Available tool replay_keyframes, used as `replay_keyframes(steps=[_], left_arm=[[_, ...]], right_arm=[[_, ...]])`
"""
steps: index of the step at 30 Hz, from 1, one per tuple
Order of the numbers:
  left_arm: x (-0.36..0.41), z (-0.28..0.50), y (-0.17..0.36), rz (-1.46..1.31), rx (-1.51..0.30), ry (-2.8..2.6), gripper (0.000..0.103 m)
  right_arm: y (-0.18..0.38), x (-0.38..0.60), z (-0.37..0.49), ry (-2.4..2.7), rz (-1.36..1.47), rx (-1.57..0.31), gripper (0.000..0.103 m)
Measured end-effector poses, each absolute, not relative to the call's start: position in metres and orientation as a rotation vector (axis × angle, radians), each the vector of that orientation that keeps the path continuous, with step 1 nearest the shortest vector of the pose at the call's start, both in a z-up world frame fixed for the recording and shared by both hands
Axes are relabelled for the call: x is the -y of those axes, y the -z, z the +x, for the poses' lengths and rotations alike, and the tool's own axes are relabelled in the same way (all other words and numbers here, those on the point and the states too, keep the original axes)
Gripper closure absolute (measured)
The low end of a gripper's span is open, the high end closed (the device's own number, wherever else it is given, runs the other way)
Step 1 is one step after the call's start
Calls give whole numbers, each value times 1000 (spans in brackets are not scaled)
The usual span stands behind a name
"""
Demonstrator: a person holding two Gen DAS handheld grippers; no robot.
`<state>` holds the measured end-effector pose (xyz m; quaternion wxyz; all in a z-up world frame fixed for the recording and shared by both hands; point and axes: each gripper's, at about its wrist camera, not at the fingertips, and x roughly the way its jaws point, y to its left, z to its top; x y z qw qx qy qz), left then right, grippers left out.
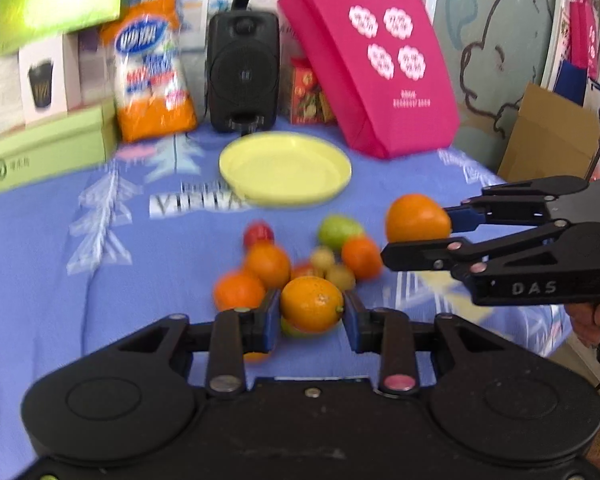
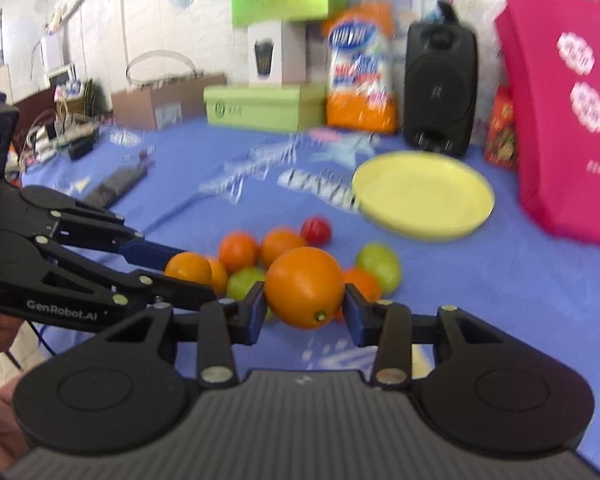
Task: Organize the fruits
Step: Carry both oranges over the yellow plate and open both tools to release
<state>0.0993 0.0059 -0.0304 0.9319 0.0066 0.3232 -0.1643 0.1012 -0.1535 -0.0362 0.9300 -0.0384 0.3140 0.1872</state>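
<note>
— Holdings? 
— Left gripper (image 1: 311, 312): clamped on an orange (image 1: 311, 309). Right gripper (image 2: 305, 300): clamped on a bigger orange (image 2: 304, 286). Both above the fruit pile (image 1: 300, 260); yellow plate (image 1: 285, 172) beyond, bare.
— Risks? 
— Round skins may slip from the pads; a drop would likely scatter the pile.

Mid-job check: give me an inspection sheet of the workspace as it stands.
Surface: blue printed tablecloth.
Job's things: yellow plate, bare; fruit pile of oranges, green and red fruit in front of it.
Clutter: black speaker, pink bag, snack bag, green box.
Grippers: left tongs shut on an orange; right tongs shut on a second orange.
Cables: tangle on the side desk.
Surroundings: cardboard box, cartoon wall.
</note>
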Motion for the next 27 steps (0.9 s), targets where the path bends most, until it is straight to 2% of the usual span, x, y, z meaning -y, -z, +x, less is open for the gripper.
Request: replay_keyframes(steps=[5,10,16,23,26,27], left_arm=[[0,150,5,45,-612,315,71],[10,227,3,70,-632,299,71],[5,313,43,-103,-764,299,71],[8,346,73,-185,-805,266,71],[6,352,76,-231,-790,262,66],[4,352,74,-243,-786,263,60]], right_arm=[[7,162,134,-336,-80,-581,63],[6,173,196,-257,-66,-600,63],[44,198,260,-162,-14,-709,63],[85,210,290,-60,22,-757,63],[90,205,296,-45,13,-759,63],[91,204,296,-44,10,-761,63]])
